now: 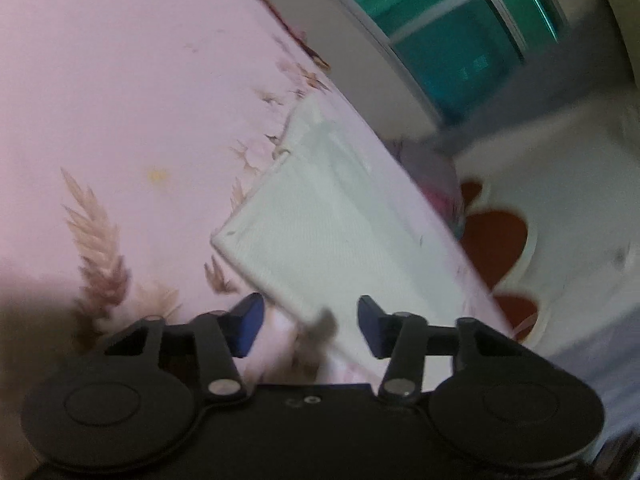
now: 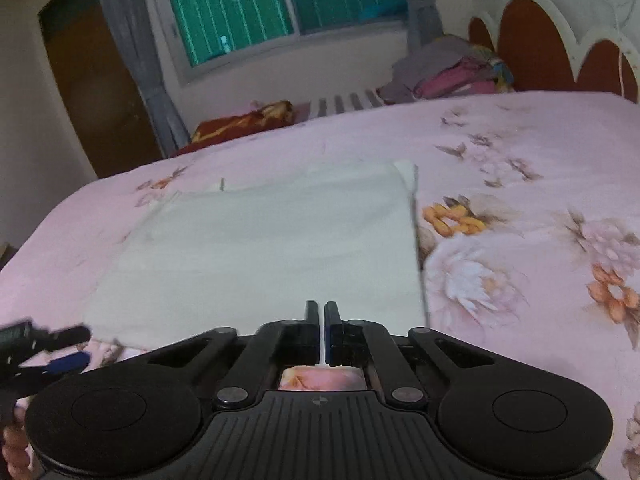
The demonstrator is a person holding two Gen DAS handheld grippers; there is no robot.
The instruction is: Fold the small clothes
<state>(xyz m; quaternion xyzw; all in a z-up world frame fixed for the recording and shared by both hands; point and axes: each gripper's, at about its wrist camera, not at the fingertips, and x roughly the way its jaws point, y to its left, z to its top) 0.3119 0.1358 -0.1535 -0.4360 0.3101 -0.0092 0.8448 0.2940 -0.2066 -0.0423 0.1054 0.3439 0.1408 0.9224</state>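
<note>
Clearly, the whole scene turns on the pale cloth [image 2: 256,248], which lies spread flat on the pink flowered bedspread [image 2: 520,152], its long axis running away from us toward the window [image 2: 256,12]. The right gripper [image 2: 323,324] sits at the middle of the cloth's near edge, its fingers pressed together on a thin white fold of that edge — clamped, as far as we can judge. The left gripper [image 1: 310,322] stands at the cloth's near left corner [image 1: 320,316]; its blue fingers [image 1: 250,320] are apart, and the corner lies between them, though the pads do not appear to press on it. In the right wrist view we also see the left gripper's [image 2: 60,344] fingers just beside that same corner, low at the left of the picture.

We judge that the coming move depends on the left gripper closing on the corner, so that both grips sit on the near edge and can carry it toward the far edge.

Some things stay unclear — the left view is tilted and blurred, so whether a pad touches the cloth we cannot tell. The near edge under the right gripper is hidden by the tool's body. How many layers the cloth has, and what garment it is, we cannot make out.
</note>
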